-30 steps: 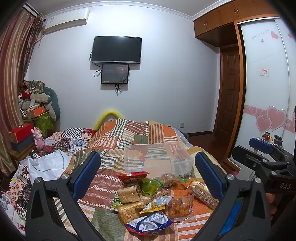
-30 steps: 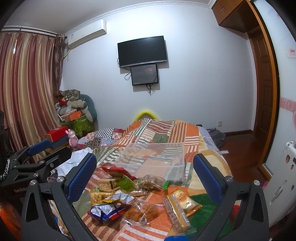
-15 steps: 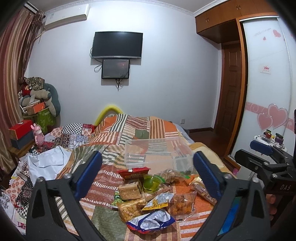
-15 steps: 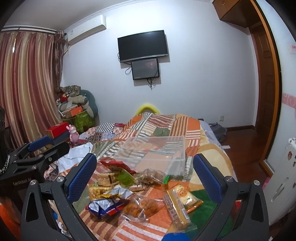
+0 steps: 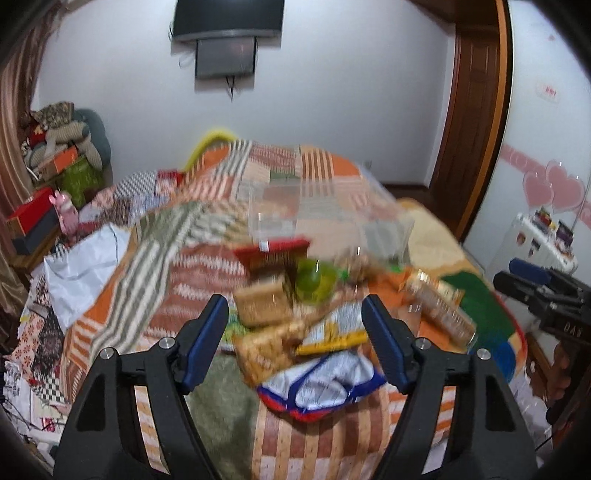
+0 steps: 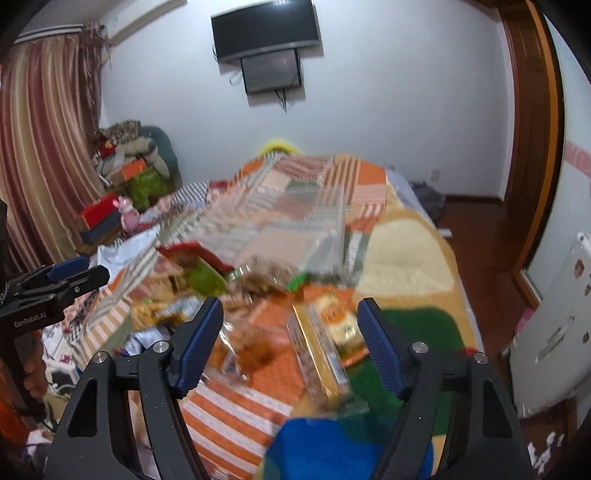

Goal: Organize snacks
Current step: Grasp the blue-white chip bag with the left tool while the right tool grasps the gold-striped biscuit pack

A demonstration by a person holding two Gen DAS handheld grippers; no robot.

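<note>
While both claws narrow (nothing gripped), snacks [image 5: 295, 332] lie blurred.

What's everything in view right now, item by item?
Clear plastic bin: one, transparent, on the quilt behind the snacks.
Snack packets: a blurred pile, count unclear, mixed colours, on the quilt near the camera.
Long cracker pack: one, gold, between the right gripper's fingers, untouched.
Blue-white bag: one, nearest in the left view.
Quilt: one, orange patchwork, covering the bed.
TV: one, black, on the wall.
Left gripper: open, jaws just closing.
Right gripper: open, jaws just closing.
</note>
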